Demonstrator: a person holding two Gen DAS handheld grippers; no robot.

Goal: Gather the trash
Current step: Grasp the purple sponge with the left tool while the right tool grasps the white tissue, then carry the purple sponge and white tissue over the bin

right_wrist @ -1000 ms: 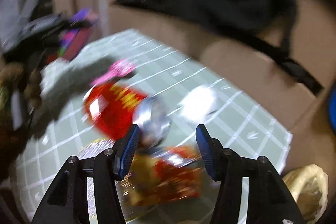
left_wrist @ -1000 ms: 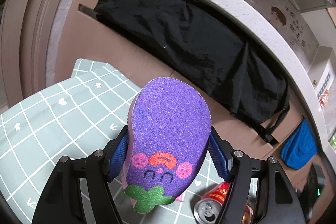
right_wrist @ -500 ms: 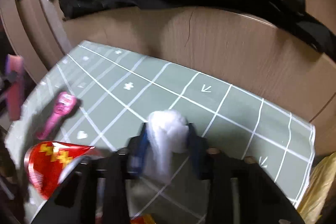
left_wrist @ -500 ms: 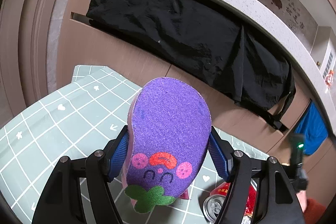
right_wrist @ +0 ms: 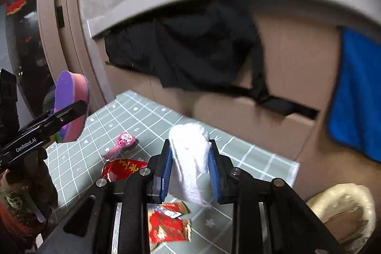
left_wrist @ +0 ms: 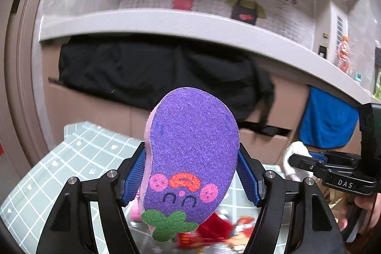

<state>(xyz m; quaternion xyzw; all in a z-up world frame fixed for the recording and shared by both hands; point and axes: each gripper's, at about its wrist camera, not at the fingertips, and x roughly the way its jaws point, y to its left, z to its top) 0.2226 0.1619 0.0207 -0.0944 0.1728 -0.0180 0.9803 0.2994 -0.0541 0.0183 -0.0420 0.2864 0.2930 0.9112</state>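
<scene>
Tissue, a crumpled white wad [right_wrist: 189,158], sits pinched between my right tongs [right_wrist: 189,167], lifted clear of the green grid-patterned table mat [right_wrist: 250,158]. My left tongs [left_wrist: 190,173] clamp a purple eggplant-shaped sponge [left_wrist: 190,154]. A red drink can [right_wrist: 123,168] and red foil wrapper [right_wrist: 166,225] lie below.

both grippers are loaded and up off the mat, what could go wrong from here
1. The white tissue wad hangs loosely below the right hand-held gripper; it could slip out or snag in transit.
2. The purple sponge fills the left wrist view, hiding whatever the left hand-held gripper approaches.
3. The red can lies on its side and may roll if bumped.
</scene>
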